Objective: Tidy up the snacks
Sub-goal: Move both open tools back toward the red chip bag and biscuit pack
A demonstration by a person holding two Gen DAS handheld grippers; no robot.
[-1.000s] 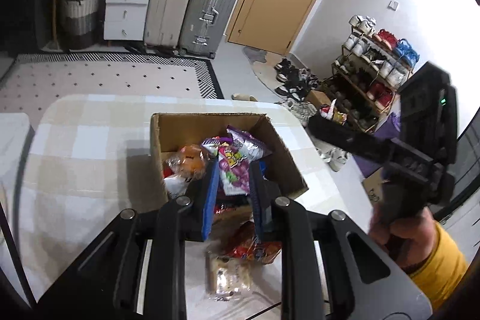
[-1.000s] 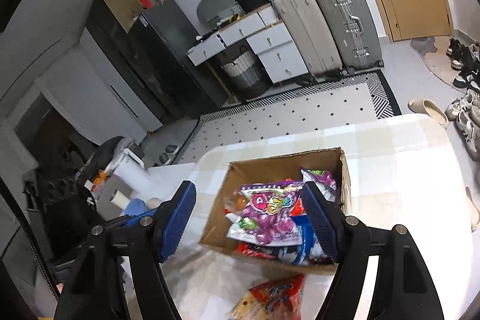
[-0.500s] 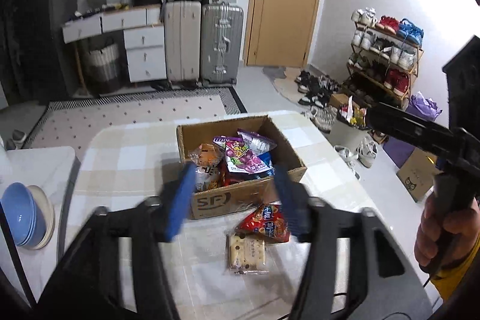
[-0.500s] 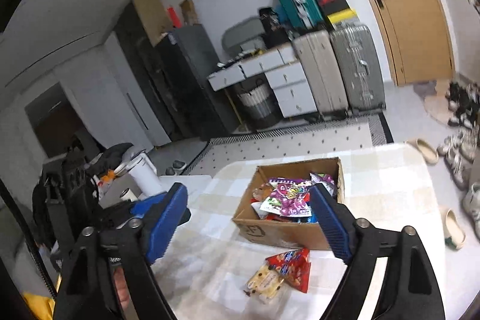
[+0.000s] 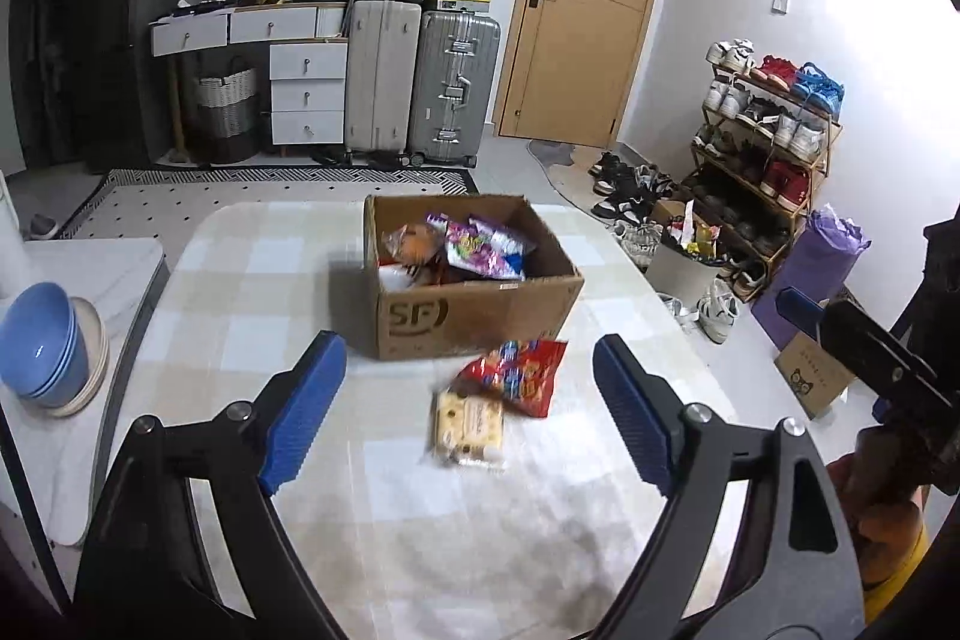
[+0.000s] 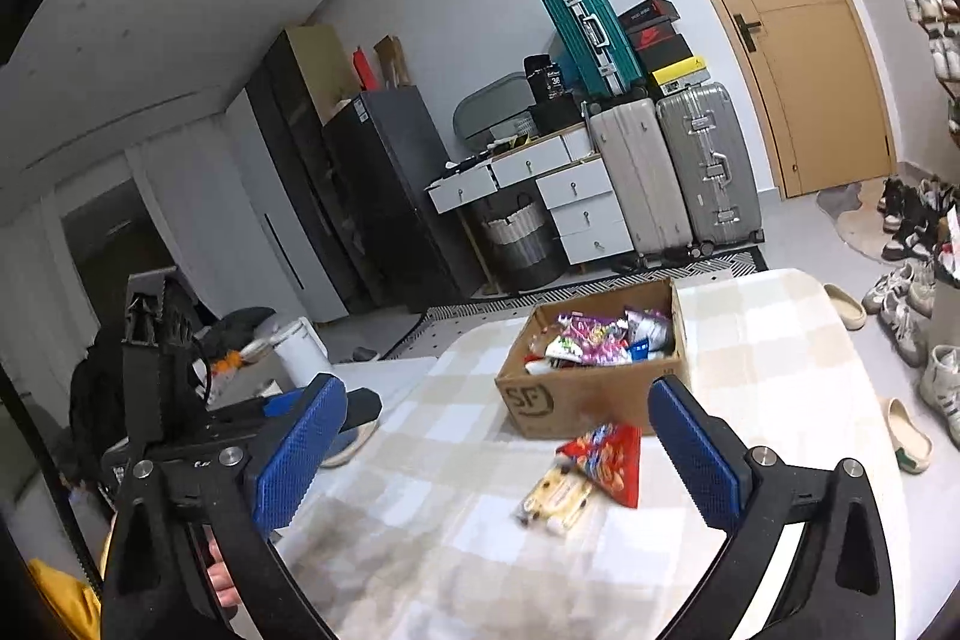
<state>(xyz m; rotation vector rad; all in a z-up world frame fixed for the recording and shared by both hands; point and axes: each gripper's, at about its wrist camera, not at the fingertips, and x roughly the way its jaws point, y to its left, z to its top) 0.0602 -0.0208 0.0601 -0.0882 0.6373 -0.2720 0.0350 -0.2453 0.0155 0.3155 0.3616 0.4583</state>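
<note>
Snacks fill the cardboard box (image 5: pixel 474 304) that stands toward the far edge of the table (image 5: pixel 240 292), which is covered in a pale checked cloth. Among the packets inside, a purple packet (image 5: pixel 480 250) lies on top and an orange packet (image 5: pixel 411 244) beside it. Two more snacks lie on the cloth just in front of the box: a red packet (image 5: pixel 519 376), near the box's front wall, and a pale biscuit packet (image 5: pixel 468 427) touching the red one on its near side.

Both tongs hover over the near part of the table, well short of the packets. The left tongs (image 5: pixel 465 412) are spreading their blue pads (image 5: pixel 303 409) at this moment, with nothing gripped between them. The right tongs (image 6: pixel 498 451) are likewise widening, and they too hold nothing; their blue pads (image 6: pixel 300 460) stand far apart.

On a lower white surface beside the table's left edge sits a stack of blue bowls (image 5: pixel 39 340).
</note>
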